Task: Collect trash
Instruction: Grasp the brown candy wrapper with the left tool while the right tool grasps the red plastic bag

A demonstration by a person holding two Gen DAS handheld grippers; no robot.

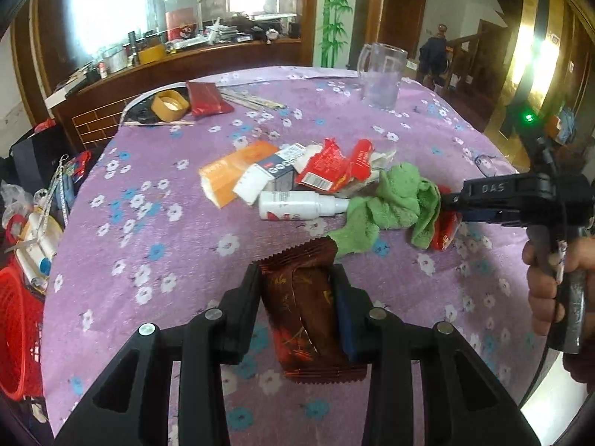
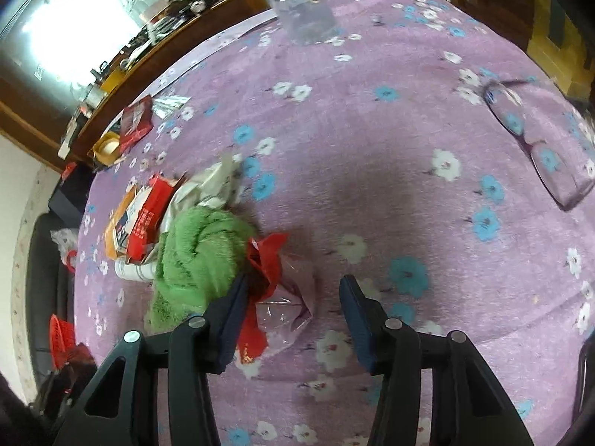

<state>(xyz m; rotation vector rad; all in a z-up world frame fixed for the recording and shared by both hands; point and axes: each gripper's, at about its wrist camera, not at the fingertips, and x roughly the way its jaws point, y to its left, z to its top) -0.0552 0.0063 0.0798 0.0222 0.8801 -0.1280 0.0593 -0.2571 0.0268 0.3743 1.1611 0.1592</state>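
My left gripper (image 1: 297, 275) is shut on a brown snack wrapper (image 1: 305, 308), held just above the purple flowered tablecloth (image 1: 148, 223). My right gripper (image 2: 293, 286) points down over a red and clear plastic wrapper (image 2: 275, 293). Its left pad touches the wrapper and the right pad stands apart, so it is open. In the left wrist view the right gripper (image 1: 452, 204) sits beside a green cloth (image 1: 401, 200) with the red wrapper (image 1: 446, 234) under it. A pile of trash lies mid-table: an orange box (image 1: 230, 174), red packets (image 1: 334, 167) and a white bottle (image 1: 297, 204).
A glass mug (image 1: 381, 74) stands at the far edge. Glasses (image 2: 539, 141) lie to the right. A tape roll (image 1: 169, 106) and a red pouch (image 1: 206, 98) lie at the back left. A red basket (image 1: 18, 334) sits below the table's left edge.
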